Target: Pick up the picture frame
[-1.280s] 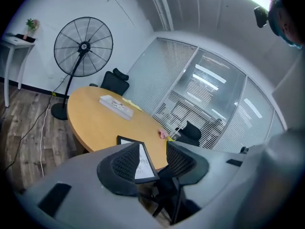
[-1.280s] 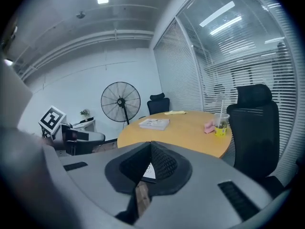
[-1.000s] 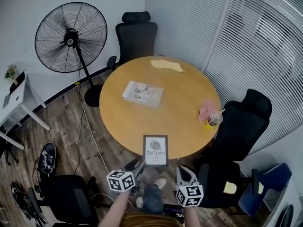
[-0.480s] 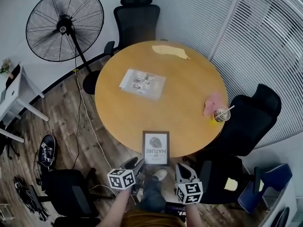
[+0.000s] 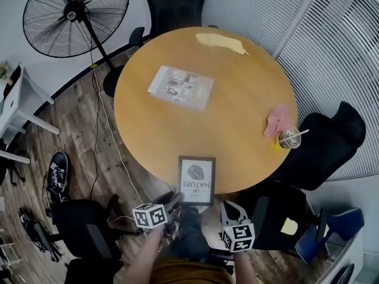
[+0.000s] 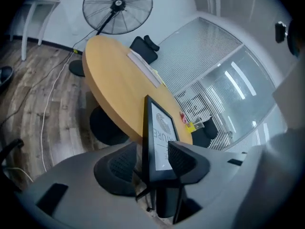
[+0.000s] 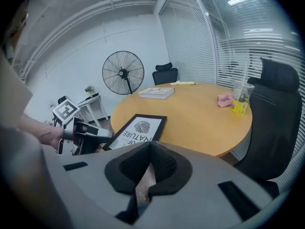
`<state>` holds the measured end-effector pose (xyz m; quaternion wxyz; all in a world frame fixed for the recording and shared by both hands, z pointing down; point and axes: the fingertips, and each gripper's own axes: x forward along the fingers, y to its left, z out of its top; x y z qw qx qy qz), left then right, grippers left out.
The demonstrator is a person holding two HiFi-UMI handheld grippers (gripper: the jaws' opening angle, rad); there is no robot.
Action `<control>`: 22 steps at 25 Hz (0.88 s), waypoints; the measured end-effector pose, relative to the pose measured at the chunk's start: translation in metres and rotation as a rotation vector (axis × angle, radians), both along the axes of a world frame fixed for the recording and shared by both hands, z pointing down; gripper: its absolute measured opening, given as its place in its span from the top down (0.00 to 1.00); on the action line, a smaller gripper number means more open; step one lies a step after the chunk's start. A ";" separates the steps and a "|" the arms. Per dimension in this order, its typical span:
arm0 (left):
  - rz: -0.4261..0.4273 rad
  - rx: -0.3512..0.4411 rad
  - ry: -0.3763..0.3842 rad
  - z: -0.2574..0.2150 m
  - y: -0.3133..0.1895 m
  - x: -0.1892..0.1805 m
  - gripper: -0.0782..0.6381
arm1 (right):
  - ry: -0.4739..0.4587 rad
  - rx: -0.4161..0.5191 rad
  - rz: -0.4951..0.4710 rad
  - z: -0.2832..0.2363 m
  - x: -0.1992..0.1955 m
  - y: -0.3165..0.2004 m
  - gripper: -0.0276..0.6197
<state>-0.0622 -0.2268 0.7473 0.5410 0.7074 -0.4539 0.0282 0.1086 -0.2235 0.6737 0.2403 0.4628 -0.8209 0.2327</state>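
While opening the left gripper [image 6: 150,151] around the frame [image 5: 196,180], taking its near edge between jaws spread wide and seemingly not pressing yet, risking a shallow bite: closing on only the thin black border, then levering the far end up at the lift, or letting the smooth face slip out and drop to the floor [image 5: 77,135], probably cracking the glazing. Also risking a shove rather than a pinch: pushing toward 12 o'clock and sliding the frame across the slick table [image 5: 237,99], or nudging it sideways off the rim. Holding the right gripper [image 7: 150,145] with jaws together and empty, at about 5 o'clock of the frame, so lending no support under the overhang should the left grip be failing. Lying flat at the table's 6 o'clock rim, overhanging it toward the person; showing a slim black border around a white print, with a round grey whorl and dark lettering below; looking light, rigid and glossy-faced.
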 end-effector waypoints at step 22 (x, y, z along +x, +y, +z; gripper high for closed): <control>-0.119 -0.094 0.470 0.022 -0.003 0.033 0.77 | 0.000 -0.071 -0.041 0.023 0.008 -0.007 0.94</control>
